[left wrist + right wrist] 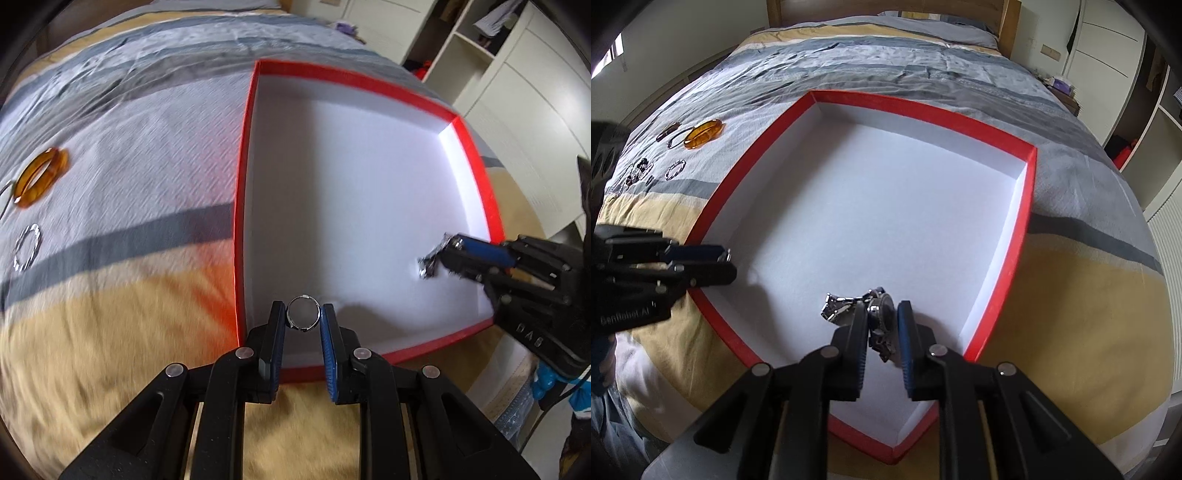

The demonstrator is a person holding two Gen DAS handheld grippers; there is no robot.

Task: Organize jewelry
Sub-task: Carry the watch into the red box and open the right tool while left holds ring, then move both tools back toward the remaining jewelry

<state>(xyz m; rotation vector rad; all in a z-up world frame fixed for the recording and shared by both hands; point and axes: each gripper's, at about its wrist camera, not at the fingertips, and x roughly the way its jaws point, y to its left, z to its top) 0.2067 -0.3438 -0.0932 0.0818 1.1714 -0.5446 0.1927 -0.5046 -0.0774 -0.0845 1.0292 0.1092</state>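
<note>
2 tongs over 1 red box: L w/ 1 ring, R w/ 1 watch.

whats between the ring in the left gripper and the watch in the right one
Only bare white box floor lies between the ring and the watch, as the left wrist view shows.

Left wrist view taken from the near left edge of the red box, tilted steeply down, close above its white floor, right wrist view taken from the near right corner, facing the bed head, box shared by both.
</note>
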